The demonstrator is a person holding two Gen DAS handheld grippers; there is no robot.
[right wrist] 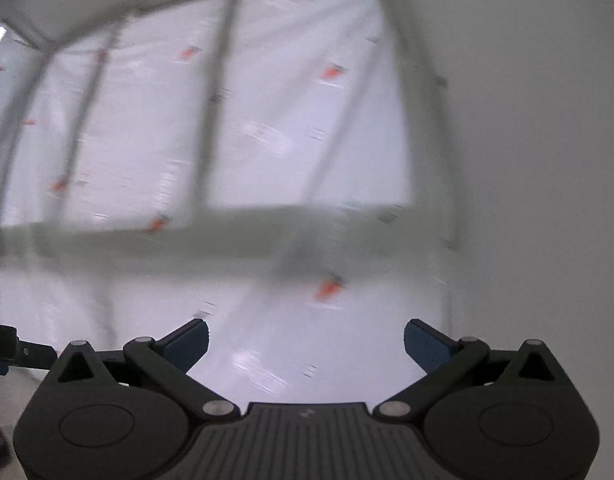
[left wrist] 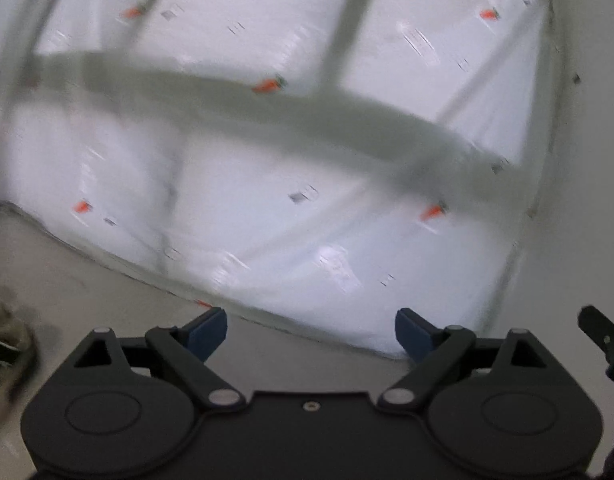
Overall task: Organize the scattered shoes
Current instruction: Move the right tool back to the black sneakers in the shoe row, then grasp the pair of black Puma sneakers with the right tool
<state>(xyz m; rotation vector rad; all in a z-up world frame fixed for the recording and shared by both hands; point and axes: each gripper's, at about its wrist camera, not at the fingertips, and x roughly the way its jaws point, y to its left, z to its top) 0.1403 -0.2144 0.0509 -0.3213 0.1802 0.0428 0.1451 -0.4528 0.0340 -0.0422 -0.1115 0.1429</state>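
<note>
A shoe rack (left wrist: 267, 100) with a translucent white cover printed with small orange carrots fills the left wrist view; its grey shelves and posts show through the cover. My left gripper (left wrist: 311, 334) is open and empty, close to the cover's bottom edge. A blurred olive-grey shoe (left wrist: 7, 344) lies on the floor at the far left edge. In the right wrist view the same covered rack (right wrist: 211, 232) stands ahead, and my right gripper (right wrist: 307, 346) is open with nothing between its fingers. Both views are motion-blurred.
Pale floor (left wrist: 67, 272) runs along the rack's foot at lower left. A plain white wall (right wrist: 527, 160) borders the rack on the right. Part of the other gripper (left wrist: 603, 340) shows at the right edge, and its dark body (right wrist: 11, 350) shows at the left edge.
</note>
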